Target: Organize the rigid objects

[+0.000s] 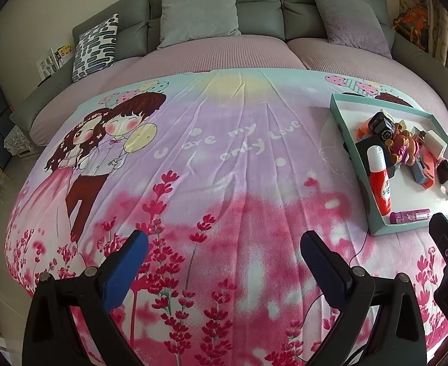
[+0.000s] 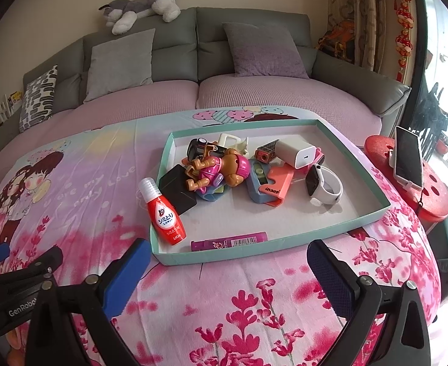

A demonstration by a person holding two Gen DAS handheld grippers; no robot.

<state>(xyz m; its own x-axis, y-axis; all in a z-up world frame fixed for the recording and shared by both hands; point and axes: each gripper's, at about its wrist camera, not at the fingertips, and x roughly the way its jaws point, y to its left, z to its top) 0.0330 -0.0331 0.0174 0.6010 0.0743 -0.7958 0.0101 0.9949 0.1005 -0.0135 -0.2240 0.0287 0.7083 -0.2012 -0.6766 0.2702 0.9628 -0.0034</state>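
A shallow teal box lid point(image 2: 373, 210) point(image 1: 341, 128) lies on the printed blanket and holds several small rigid items. Among them are a red bottle point(image 2: 164, 213) point(image 1: 380, 180) leaning on the left rim, a purple tube point(image 2: 228, 241) point(image 1: 410, 216) along the near wall, a toy figure point(image 2: 221, 172) point(image 1: 402, 148), a black cube point(image 2: 176, 189), a white charger point(image 2: 294, 152), an orange clip point(image 2: 277, 186) and a white smartwatch point(image 2: 324, 186) point(image 1: 446, 175). My right gripper point(image 2: 228, 263) stands open just in front of the lid, holding nothing. My left gripper point(image 1: 224, 251) is open over bare blanket, left of the lid.
A grey sofa point(image 2: 254, 30) with cushions runs behind the blanket-covered surface point(image 1: 224, 158). A red stool point(image 2: 431, 201) with a phone point(image 2: 408, 157) on a stand sits at the right. A plush toy point(image 2: 141, 7) lies on the sofa back.
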